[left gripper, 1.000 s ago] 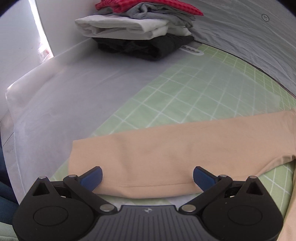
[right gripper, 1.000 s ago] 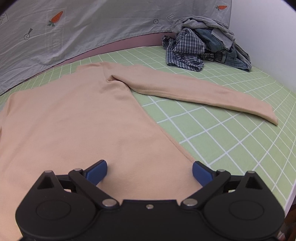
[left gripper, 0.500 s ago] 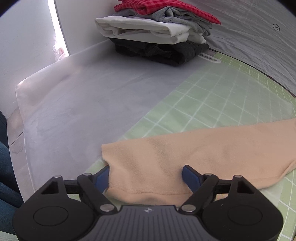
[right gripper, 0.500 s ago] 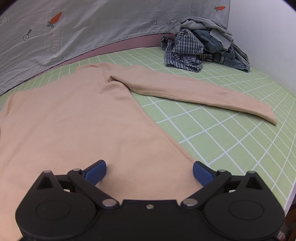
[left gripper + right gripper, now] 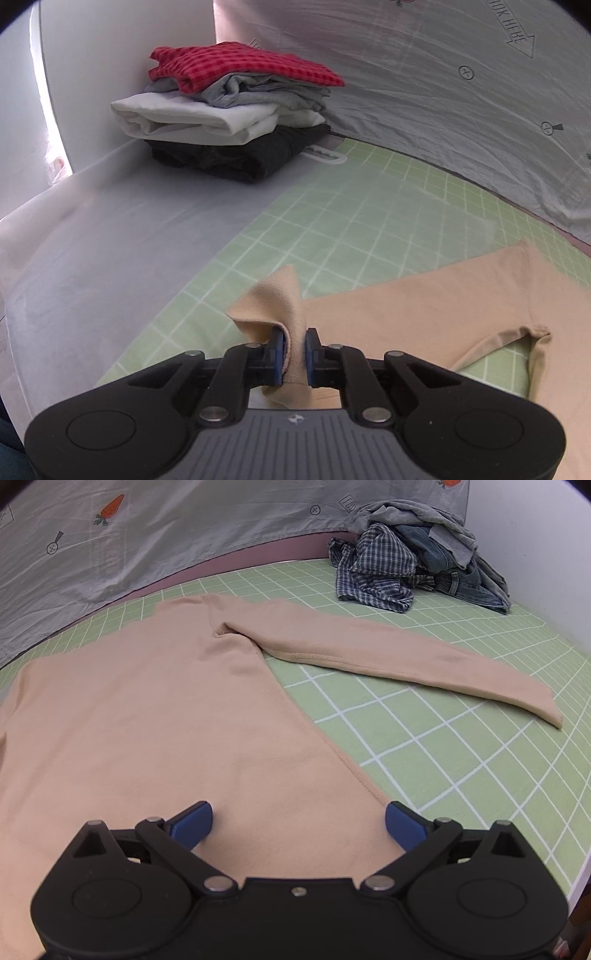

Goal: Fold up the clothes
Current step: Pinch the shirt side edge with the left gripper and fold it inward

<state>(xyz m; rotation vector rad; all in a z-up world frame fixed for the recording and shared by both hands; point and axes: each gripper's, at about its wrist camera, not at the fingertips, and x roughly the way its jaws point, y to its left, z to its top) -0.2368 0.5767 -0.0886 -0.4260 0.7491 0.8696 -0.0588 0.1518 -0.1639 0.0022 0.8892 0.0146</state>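
One beige long-sleeved top (image 5: 155, 738) lies spread flat on the green grid mat (image 5: 461, 746) covering the surface, its far sleeve (image 5: 388, 657) stretched toward the right edge. The left claw (image 5: 295, 350) is closing on the cuff of the near sleeve (image 5: 284, 306), the fabric bunched between its blue pads and raised off the mat. The right claw (image 5: 299, 821) hangs released over the top's lower hem. Folded clothes (image 5: 229, 114) are stacked at the far left corner; a crumpled pile (image 5: 417, 565) sits at the far right corner.
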